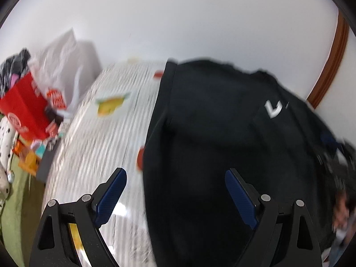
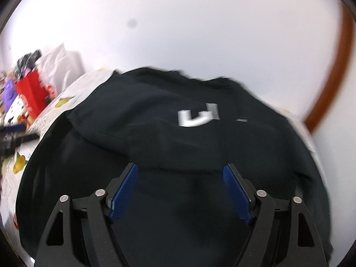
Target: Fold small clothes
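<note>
A black garment (image 1: 222, 133) with a white logo (image 1: 273, 109) lies spread on a table under a striped, fruit-printed cover (image 1: 100, 133). My left gripper (image 1: 175, 171) hangs open over the garment's left edge, one blue pad over the cover and the other over the cloth, with nothing gripped. In the right wrist view the same garment (image 2: 155, 122) fills the frame, a fold crossing it below the logo (image 2: 198, 118). My right gripper (image 2: 180, 167) is open above the cloth, and nothing is pinched between its pads. Both views are blurred.
A red paper bag (image 1: 24, 109) and a white plastic bag (image 1: 64, 66) stand in clutter beyond the table's left side. A white wall rises behind, with brown wooden trim (image 1: 333, 66) at the right. A blurred dark tool (image 2: 13, 133) lies at the left edge.
</note>
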The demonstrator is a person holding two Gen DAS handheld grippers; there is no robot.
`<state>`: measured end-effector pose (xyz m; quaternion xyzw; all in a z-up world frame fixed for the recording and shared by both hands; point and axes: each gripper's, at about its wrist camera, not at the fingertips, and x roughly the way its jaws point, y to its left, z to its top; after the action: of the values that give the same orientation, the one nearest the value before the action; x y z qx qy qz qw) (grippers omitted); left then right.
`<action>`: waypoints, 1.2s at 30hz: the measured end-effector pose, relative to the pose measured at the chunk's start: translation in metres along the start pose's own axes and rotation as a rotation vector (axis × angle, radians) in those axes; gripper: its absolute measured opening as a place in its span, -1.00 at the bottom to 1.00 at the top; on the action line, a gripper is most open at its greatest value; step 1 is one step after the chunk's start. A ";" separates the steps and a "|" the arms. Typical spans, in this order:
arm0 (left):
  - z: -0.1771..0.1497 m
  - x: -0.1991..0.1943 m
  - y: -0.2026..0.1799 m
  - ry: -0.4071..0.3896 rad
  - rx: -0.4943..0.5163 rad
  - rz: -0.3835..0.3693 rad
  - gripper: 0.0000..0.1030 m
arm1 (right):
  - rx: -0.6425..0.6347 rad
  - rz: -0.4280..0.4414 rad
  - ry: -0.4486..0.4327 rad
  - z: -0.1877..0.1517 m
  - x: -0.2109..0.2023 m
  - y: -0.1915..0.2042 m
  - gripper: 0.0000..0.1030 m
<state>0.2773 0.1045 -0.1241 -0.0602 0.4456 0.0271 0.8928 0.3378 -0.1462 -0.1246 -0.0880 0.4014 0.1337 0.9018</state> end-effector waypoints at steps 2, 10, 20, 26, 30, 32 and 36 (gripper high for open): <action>-0.013 0.008 0.005 0.006 0.015 -0.005 0.74 | -0.017 0.011 0.034 0.010 0.031 0.017 0.55; -0.047 0.022 -0.003 -0.006 0.093 0.039 0.74 | 0.011 -0.031 0.093 0.026 0.098 0.037 0.54; -0.054 0.036 0.001 0.009 0.062 0.041 0.79 | 0.075 -0.117 -0.021 0.041 0.043 -0.059 -1.00; -0.054 0.038 0.001 0.000 0.057 0.046 0.84 | 0.340 -0.277 0.009 0.034 0.019 -0.188 -0.91; -0.055 0.039 0.002 -0.004 0.051 0.051 0.89 | 0.267 -0.175 0.004 0.026 0.011 -0.160 -0.56; -0.055 0.040 0.002 -0.004 0.047 0.053 0.92 | 0.195 -0.127 -0.006 0.027 0.015 -0.125 0.09; -0.057 0.039 0.002 -0.007 0.043 0.051 0.94 | 0.013 0.021 0.025 0.026 0.038 -0.030 0.25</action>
<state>0.2551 0.0991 -0.1897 -0.0297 0.4444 0.0407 0.8944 0.3899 -0.1610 -0.1340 -0.0793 0.4146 0.1394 0.8957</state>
